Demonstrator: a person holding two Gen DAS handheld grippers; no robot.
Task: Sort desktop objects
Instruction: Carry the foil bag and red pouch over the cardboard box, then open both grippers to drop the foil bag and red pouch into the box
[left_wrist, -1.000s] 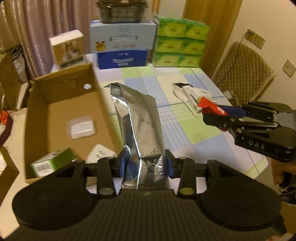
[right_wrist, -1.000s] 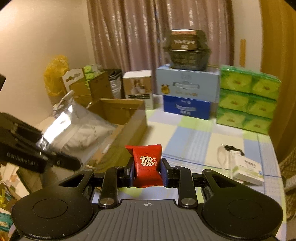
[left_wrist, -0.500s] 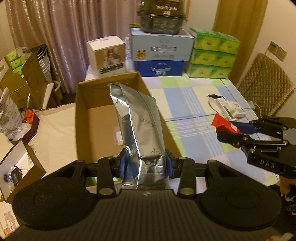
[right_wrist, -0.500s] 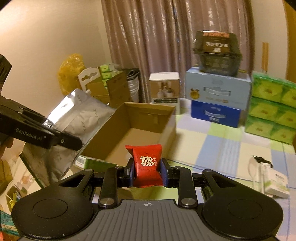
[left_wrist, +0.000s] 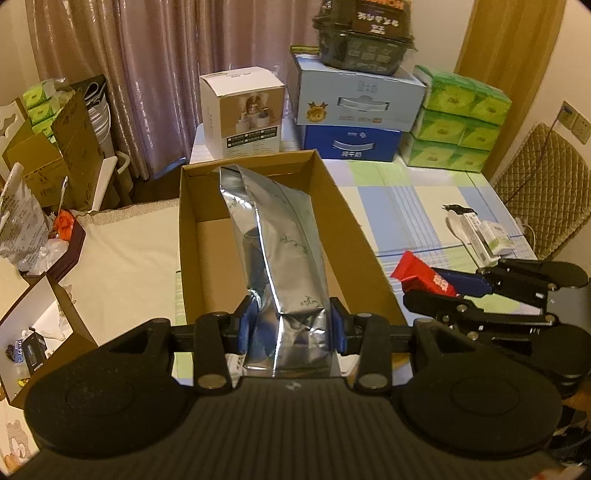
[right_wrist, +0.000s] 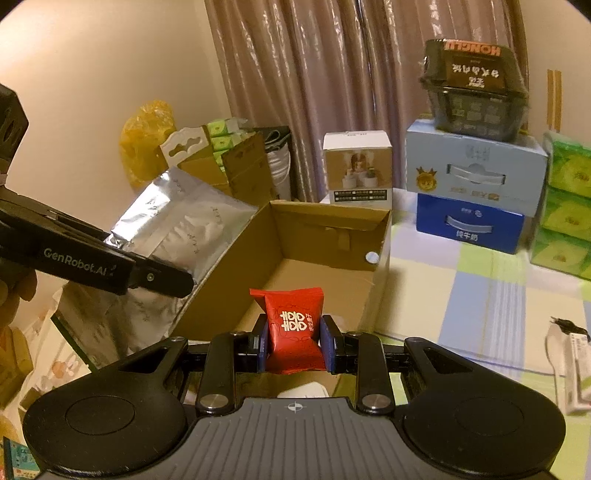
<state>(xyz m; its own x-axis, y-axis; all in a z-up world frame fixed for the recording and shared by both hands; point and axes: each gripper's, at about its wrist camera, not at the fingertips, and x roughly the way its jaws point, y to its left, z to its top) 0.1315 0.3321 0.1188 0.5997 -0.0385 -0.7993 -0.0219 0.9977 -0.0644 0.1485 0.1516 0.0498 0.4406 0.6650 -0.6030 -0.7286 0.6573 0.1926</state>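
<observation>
My left gripper is shut on a tall silver foil pouch, held upright over the near end of the open cardboard box. My right gripper is shut on a small red candy packet, just before the near edge of the same cardboard box. In the left wrist view the right gripper with the red packet hangs beside the box's right wall. In the right wrist view the left gripper and the silver pouch sit at the box's left side.
A white carton, blue milk boxes under a dark container, and green tissue packs line the table's far end. A white spoon and small packets lie at the right. Cluttered cartons stand left of the table.
Both grippers have travelled left with their loads: the pouch from beside the box's right wall to over the box, the red packet up to the box. Both grips are unchanged.
</observation>
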